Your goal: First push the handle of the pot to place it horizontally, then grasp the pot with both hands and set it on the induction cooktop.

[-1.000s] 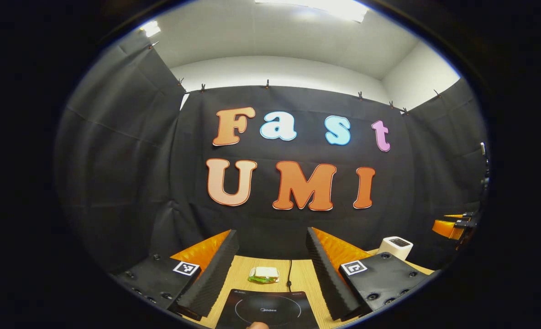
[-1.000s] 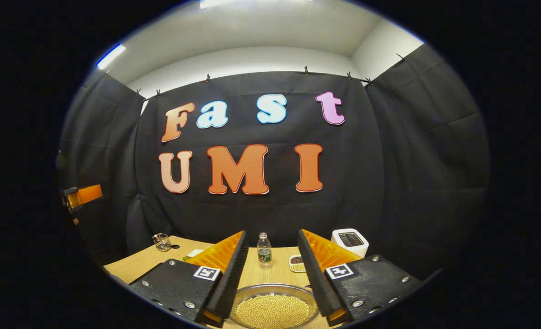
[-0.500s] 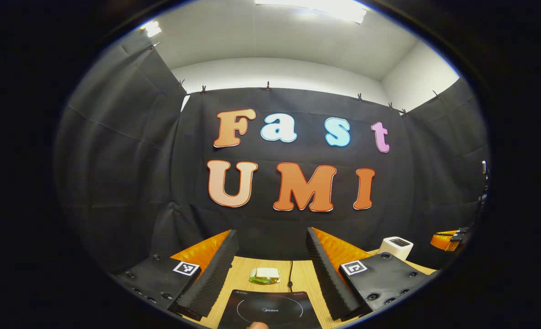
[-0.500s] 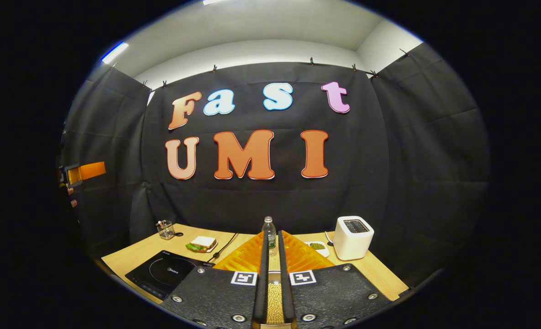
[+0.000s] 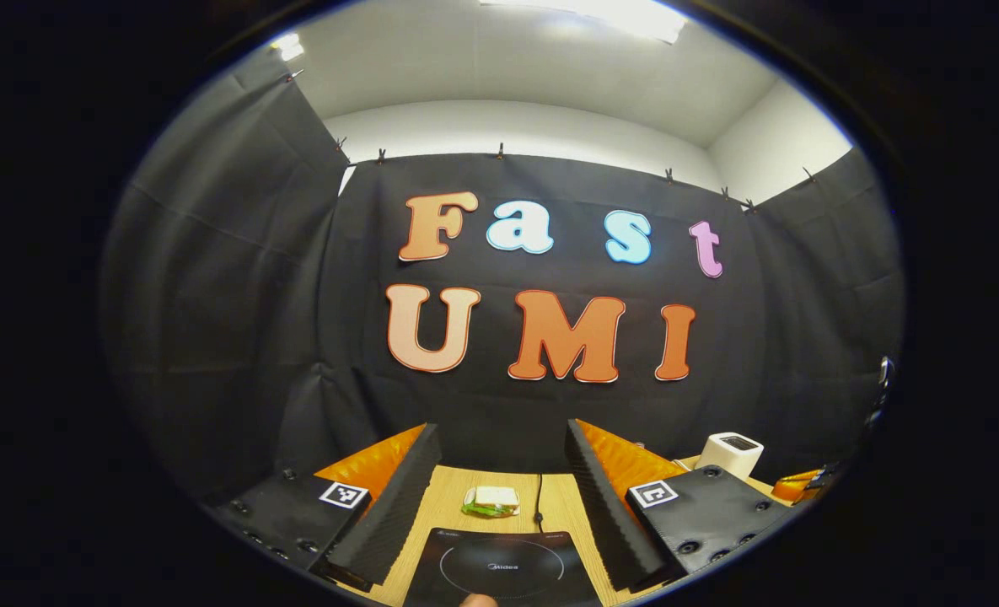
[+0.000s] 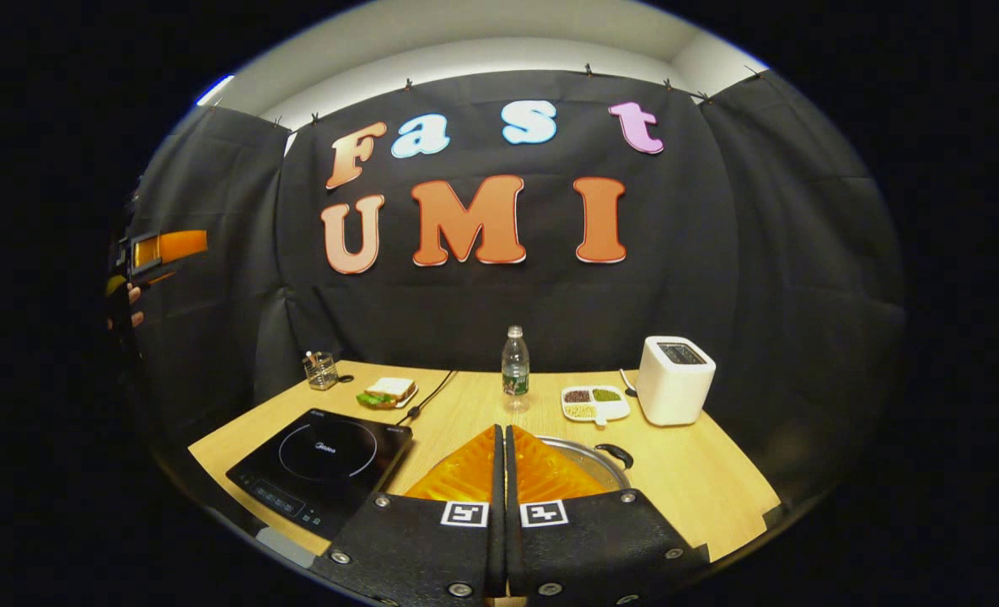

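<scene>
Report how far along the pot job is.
Nothing looks done: the pot sits on the table right of the bare cooktop. In hand: right tongs shut, raised before the pot. Left tongs open over the cooktop. Handle push and lift remain.

On the bench (image 6: pixel 701 489), the induction cooktop (image 6: pixel 322 464) sits near left, the pot (image 6: pixel 592 459) to its right; behind the cooktop lie a sandwich (image 6: pixel 388 392) and, farther left, a glass cup (image 6: pixel 320 371); far centre stands a bottle (image 6: pixel 514 368), then a divided dish (image 6: pixel 594 403), and the toaster (image 6: pixel 674 381) far right
</scene>
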`<state>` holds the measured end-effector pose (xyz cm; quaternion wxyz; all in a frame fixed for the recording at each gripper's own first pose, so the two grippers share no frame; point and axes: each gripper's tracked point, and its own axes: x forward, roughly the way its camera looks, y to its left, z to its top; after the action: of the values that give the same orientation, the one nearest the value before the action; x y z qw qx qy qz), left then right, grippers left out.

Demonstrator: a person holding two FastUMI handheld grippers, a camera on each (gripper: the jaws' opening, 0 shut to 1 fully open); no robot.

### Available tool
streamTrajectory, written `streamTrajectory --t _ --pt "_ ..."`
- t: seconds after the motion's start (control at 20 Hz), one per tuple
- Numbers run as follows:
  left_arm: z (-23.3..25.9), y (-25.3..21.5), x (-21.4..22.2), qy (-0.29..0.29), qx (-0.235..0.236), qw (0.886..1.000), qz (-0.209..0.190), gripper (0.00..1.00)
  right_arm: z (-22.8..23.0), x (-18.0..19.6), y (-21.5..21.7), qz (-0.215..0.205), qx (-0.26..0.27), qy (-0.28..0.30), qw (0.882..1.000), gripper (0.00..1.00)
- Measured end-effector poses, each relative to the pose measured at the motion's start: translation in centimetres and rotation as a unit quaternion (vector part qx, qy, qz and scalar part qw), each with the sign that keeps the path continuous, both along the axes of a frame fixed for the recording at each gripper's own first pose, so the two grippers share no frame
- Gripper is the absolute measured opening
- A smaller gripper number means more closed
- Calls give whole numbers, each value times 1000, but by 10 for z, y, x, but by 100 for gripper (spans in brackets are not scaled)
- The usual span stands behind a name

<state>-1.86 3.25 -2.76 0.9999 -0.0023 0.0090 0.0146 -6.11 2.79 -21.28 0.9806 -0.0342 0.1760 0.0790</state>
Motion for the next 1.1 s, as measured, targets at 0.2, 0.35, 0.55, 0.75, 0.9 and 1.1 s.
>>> streamTrajectory --t 0.2,0.35,0.55,0.75,0.9,1.1 --pt "3 -1 -4 -5 6 1000 -2 97 -39 -14 3 8 -1 47 999 0" --pt "2 -3 -8 -7 7 1000 -5 97 -63 -26 6 15 -1 75 997 0" --pt "-2 -3 -11 -3 9 1000 -6 97 -93 -48 25 49 15 118 992 0" --pt "-12 -5 -11 7 4 1000 -7 97 -122 -64 38 73 0 152 986 0" --pt "-21 -2 -12 17 5 1000 -6 97 -138 -75 51 93 -7 167 982 0" --pt "-32 4 -14 30 3 1000 -1 97 -164 -80 61 107 -17 191 976 0"
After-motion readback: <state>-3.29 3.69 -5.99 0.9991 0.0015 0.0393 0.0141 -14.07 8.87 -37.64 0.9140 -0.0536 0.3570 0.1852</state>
